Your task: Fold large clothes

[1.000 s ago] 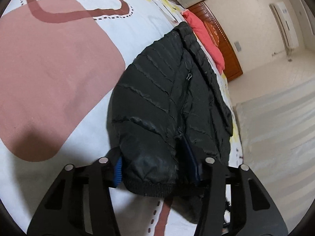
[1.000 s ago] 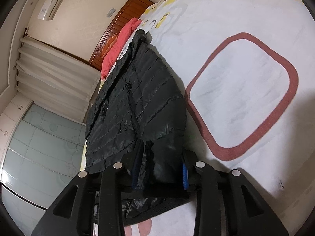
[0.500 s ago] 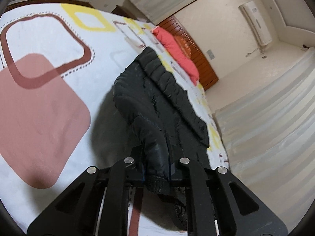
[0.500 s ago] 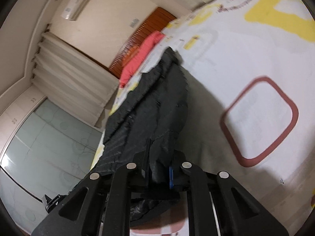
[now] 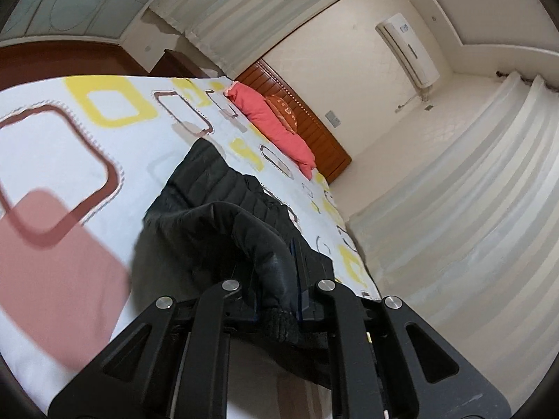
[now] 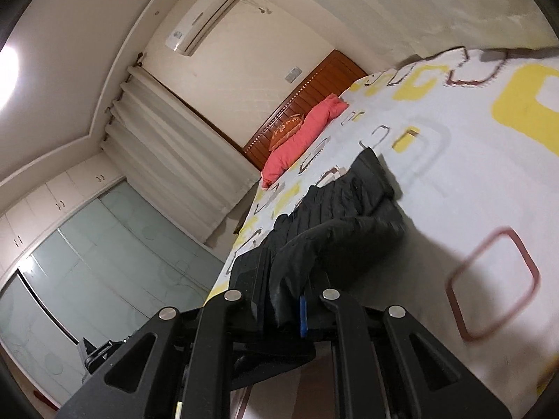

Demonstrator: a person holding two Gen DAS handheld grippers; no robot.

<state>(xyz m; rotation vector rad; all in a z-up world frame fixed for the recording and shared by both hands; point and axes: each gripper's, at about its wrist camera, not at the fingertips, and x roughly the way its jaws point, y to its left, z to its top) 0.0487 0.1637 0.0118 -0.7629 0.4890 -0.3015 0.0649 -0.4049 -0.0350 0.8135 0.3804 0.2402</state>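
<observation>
The black quilted puffer jacket [image 5: 223, 206] is the thing you are folding. It lies lengthwise on the bed, its far end reaching toward the coral-red pillow [image 5: 276, 129] at the head of the bed, its near end lifted off the sheet and held by both of your tools.

Your left gripper [image 5: 276, 296] is clamped onto the jacket's hem; padded fabric and a ribbed black band bulge out between its two closed fingers. Your right gripper [image 6: 283, 300] is likewise clamped on a bunch of the same hem, with a sliver of blue pad showing beside the cloth.

A second ago both claws stood wide, straddling the hem while it lay flat on the bed. Half a second ago they had pinched it. Now the hem has risen well above the sheet and both cameras tilt up toward the pillow, so the near half of the jacket hangs in a curve from your grip, with a dark shadow on the sheet beneath it. This looks like the start of a fold that carries the bottom of the jacket up toward its collar.

Around the jacket spreads the white bedsheet [image 5: 52, 160], printed with yellow and brown rounded squares. Past the pillow stands a wooden headboard [image 5: 314, 129]. Beyond that, pale curtains [image 5: 454, 209] and a wall-mounted air conditioner [image 5: 407, 49].
</observation>
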